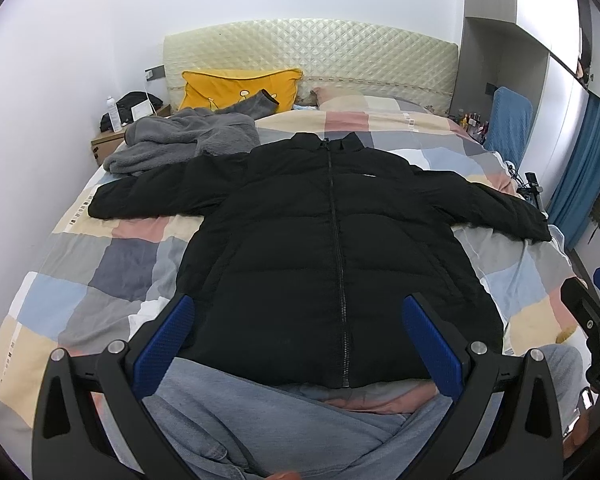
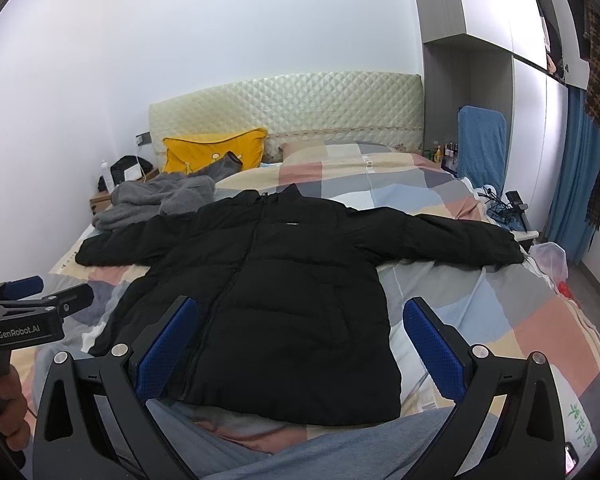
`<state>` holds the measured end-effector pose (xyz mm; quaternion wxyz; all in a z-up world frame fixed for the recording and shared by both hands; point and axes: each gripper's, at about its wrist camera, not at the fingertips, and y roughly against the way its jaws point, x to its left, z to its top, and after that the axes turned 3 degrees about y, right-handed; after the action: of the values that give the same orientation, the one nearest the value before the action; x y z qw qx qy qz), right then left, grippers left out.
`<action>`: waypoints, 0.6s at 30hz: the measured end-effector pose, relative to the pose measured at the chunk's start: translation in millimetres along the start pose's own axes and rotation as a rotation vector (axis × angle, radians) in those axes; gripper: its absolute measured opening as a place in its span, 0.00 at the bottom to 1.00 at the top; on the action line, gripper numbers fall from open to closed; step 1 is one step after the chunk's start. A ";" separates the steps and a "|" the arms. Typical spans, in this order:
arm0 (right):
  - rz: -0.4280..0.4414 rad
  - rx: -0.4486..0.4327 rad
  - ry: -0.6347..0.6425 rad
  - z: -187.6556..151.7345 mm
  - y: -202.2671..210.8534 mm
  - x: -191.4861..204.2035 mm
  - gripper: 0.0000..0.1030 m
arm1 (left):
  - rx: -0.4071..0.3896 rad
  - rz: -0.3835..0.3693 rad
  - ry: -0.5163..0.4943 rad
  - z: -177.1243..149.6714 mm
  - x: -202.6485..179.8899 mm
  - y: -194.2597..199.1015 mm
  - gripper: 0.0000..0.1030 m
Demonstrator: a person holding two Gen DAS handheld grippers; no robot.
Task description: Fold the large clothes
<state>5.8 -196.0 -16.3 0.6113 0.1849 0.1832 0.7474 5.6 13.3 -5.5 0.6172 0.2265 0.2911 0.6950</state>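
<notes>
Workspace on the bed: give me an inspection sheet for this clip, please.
Surface: bed with checked quilt, rumpled.
Job's things: black puffer jacket laid flat, zipped, front up, both sleeves spread out.
Clutter: grey fleece garment heaped by the jacket's sleeve; yellow pillow at the headboard.
Grippers: left gripper open, empty; right gripper open, empty; both above the hem.
Cables: dark cables at the bed's far edge.
Surroundings: nightstand with bottle; blue curtain; wardrobe.

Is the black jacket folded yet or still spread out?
Spread out. The black jacket lies flat on the bed, front up, zipped, both sleeves stretched sideways; no fold made.
</notes>
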 end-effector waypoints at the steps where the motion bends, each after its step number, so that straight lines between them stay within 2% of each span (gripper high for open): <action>1: -0.001 -0.001 -0.001 -0.4 -0.1 -0.1 1.00 | 0.000 -0.001 0.001 -0.1 0.4 -0.3 1.00; 18: -0.017 0.004 0.016 3.9 4.3 0.6 1.00 | -0.002 -0.012 -0.003 -2.0 2.0 4.7 1.00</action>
<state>3.9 -196.1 -10.8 0.6159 0.1787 0.1911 0.7431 0.6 14.7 -3.8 0.6219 0.2252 0.2906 0.6914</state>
